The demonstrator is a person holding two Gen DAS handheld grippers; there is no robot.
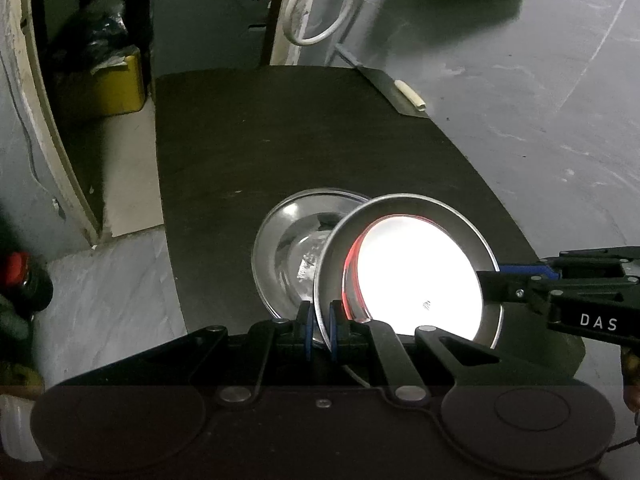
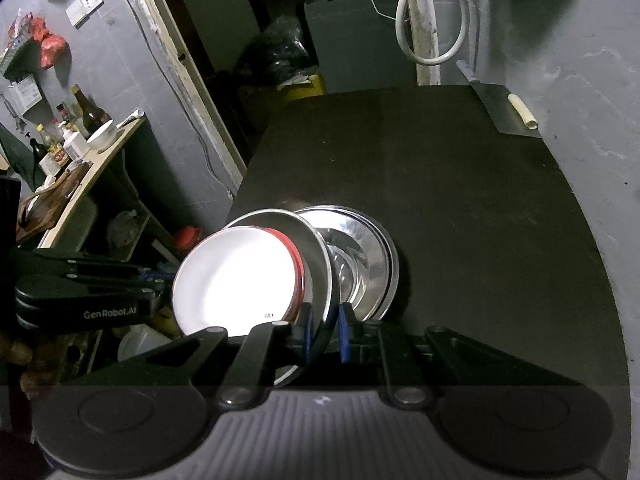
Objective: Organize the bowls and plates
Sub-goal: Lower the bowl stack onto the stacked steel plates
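Note:
A steel plate (image 1: pixel 334 256) carries a white plate with a red rim (image 1: pixel 416 276), and both grippers grip it. My left gripper (image 1: pixel 321 330) is shut on its near rim, blue pads on either side. My right gripper (image 1: pixel 494 276) clamps the opposite rim from the right. In the right wrist view the right gripper (image 2: pixel 325 332) pinches the steel plate (image 2: pixel 316 256) around the white plate (image 2: pixel 236 276), and the left gripper (image 2: pixel 160 278) reaches in from the left. The held pair tilts over shiny steel plates (image 1: pixel 288 248) (image 2: pixel 364 264) lying on the black table (image 1: pixel 280 140).
A cleaver with a pale handle (image 1: pixel 394 88) (image 2: pixel 504 112) lies at the table's far right corner. A white hose loop (image 1: pixel 308 12) hangs behind. A yellow bin (image 1: pixel 120 84) stands left of the table. A shelf with bottles and a bowl (image 2: pixel 80 140) stands further left.

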